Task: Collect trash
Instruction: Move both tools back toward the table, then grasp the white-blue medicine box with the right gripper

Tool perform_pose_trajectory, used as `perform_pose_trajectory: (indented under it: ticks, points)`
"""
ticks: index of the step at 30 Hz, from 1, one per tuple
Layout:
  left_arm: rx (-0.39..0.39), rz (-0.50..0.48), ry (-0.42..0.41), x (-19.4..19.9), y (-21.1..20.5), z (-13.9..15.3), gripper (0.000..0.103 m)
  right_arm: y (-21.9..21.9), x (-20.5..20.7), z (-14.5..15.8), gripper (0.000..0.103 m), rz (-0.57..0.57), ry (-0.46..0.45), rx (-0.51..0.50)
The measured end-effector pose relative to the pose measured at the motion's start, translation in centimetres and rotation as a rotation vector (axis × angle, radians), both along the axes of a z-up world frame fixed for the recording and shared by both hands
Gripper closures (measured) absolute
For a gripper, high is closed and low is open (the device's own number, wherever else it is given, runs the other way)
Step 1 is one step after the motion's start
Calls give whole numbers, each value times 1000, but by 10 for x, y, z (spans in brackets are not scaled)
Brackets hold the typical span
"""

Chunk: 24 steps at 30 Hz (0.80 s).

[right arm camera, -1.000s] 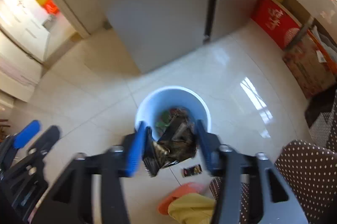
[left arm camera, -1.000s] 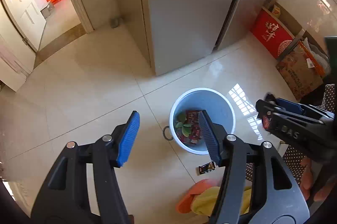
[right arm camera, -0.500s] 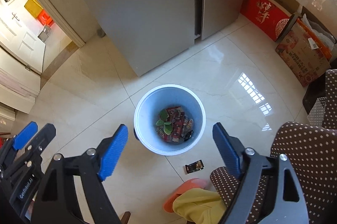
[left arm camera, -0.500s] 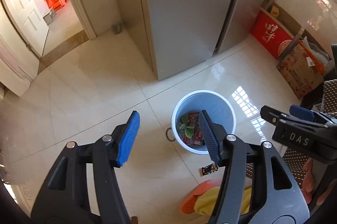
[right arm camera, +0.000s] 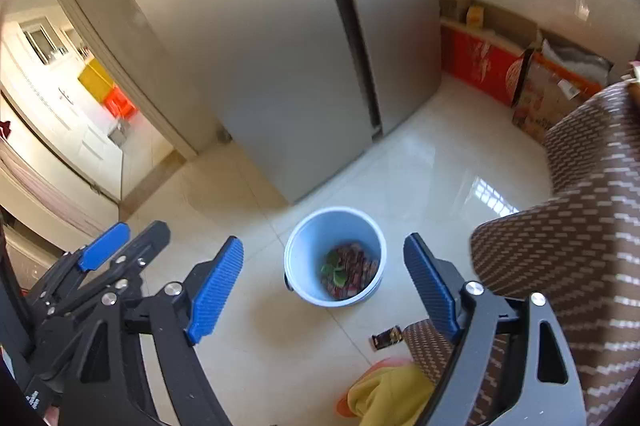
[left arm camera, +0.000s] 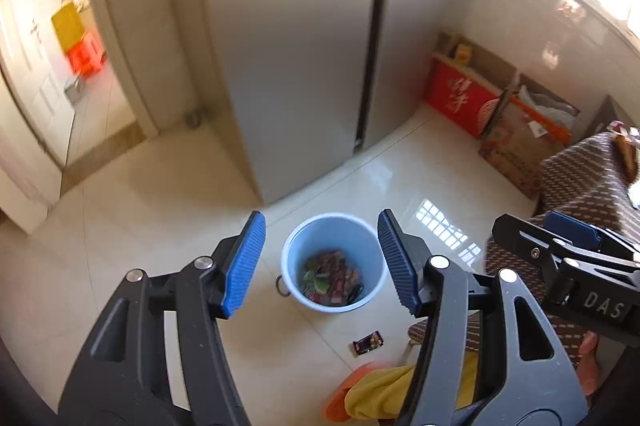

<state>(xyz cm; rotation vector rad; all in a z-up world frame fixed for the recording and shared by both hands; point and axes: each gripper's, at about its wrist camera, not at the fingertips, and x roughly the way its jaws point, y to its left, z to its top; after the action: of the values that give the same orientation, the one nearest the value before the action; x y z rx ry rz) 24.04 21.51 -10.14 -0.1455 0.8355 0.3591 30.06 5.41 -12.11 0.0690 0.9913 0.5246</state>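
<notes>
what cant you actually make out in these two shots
- Trash inside the pale blue plastic bucket: too small and blurred in both views to name.
- Small dark wrapper on the floor: print unreadable.
- Yellow cloth over an orange thing: cut off by the bottom edge and the left gripper's finger.

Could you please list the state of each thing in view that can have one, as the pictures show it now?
Left tool: open, nothing between its pads.
Right tool: open, empty; its jaws have just been opening.
Blue bin: upright on the floor, no lid, partly filled with wrappers and leaves.
Dark wrapper: lying on the floor beside the bin, not collected.
Refrigerator: doors closed.
</notes>
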Motion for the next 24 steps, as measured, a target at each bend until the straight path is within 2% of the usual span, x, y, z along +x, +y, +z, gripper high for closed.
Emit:
perform_pose_trajectory:
  ticks: [5, 11, 18, 24]
  points:
    - [31, -110, -63, -6, -56, 29, 41, -54, -16, 33, 22, -29, -56, 46]
    - [33, -230, -110, -5, -119, 48, 36, -134, -39, 60, 22, -145, -126, 46]
    - [30, -382, -133, 6, -198, 61, 29, -225, -56, 79, 18, -336, -230, -63]
    - [28, -489, -129, 15, -258, 61, 23, -291, -65, 75, 16, -474, -247, -173]
